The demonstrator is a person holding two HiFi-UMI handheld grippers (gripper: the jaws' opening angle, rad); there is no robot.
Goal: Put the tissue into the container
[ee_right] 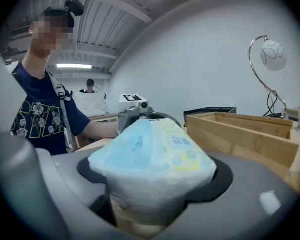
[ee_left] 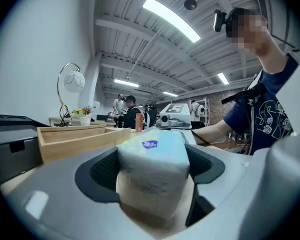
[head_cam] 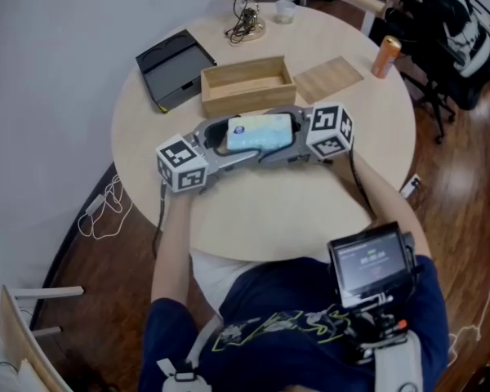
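Open-top wooden box (head_cam: 249, 100) just past tissue pack (head_cam: 260, 131), clear above; black case (head_cam: 175, 68) beside it L, board (head_cam: 329, 78) R.

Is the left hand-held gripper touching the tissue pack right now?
Touching. The left gripper view shows the tissue pack wedged between the jaws of the left hand-held gripper, with no gap on either side.

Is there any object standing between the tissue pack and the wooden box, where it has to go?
Nothing visible does. The tissue pack, gripped at its ends by the left gripper and right gripper, is just in front of the open, empty wooden box.
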